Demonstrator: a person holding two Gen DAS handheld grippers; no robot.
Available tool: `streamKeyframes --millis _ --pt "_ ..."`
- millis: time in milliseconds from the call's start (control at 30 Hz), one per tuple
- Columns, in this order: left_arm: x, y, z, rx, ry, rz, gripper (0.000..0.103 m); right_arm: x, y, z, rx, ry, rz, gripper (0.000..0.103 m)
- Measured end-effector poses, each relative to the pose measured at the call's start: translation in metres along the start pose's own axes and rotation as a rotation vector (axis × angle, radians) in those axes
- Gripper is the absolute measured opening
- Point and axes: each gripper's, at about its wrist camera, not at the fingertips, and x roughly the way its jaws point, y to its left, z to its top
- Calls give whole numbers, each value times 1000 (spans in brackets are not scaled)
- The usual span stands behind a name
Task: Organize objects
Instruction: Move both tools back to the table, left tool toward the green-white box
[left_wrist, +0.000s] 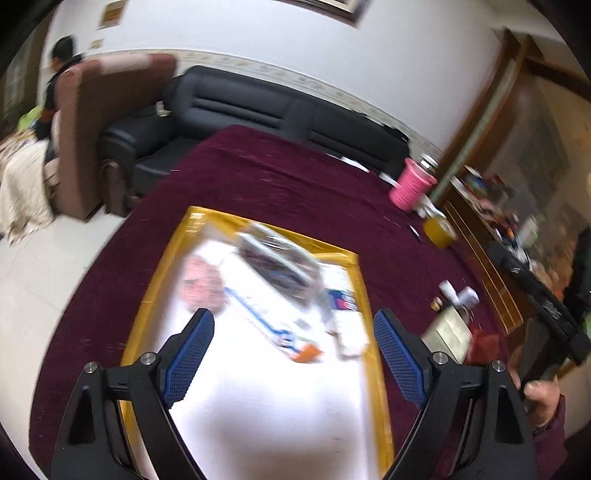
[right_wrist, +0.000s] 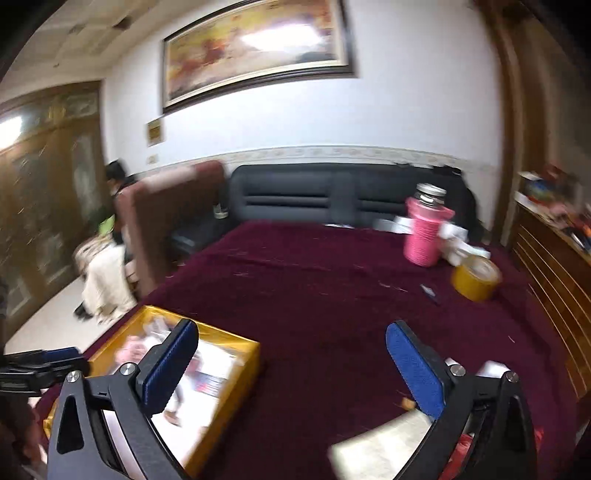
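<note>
Both the left gripper (left_wrist: 293, 339) and right gripper (right_wrist: 291, 363) are seen spread wide, empty. Light, flimsy packets (left_wrist: 280, 269) lie in the yellow box (left_wrist: 334, 246) near the table's (right_wrist: 314, 266) front-left corner; edge pinches are judged safest.

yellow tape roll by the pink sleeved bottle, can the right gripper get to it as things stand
Probably yes. The right gripper is open and empty, and bare maroon cloth lies between it and the yellow tape roll. Only a small dark item lies near the path.

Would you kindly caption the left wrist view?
Open left gripper above a yellow box of items on a maroon tablecloth.
</note>
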Motion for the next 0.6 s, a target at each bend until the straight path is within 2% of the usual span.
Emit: streamKeyframes --millis 33,67,133,233,367,467,600 --pt "3 -11 -2 19 10 -10 87 4 -21 -7 58 60 -59 103" --pt "6 -22 -4 37 21 -21 87 8 -39 -13 116 106 -74 103" --pt "12 -45 -10 74 47 -44 87 10 -85 -28 269 157 -43 103" --pt "22 -76 -19 129 84 -60 87 1 -138 -44 375 145 -106 103" --pt "40 -118 -29 210 115 -45 87 -15 -189 -62 427 109 -169 103" --pt "55 -161 -37 338 101 -69 87 -26 -225 -72 460 66 -203 103" --pt "81 -209 -50 519 104 -57 88 -30 -264 -91 536 42 -212 103"
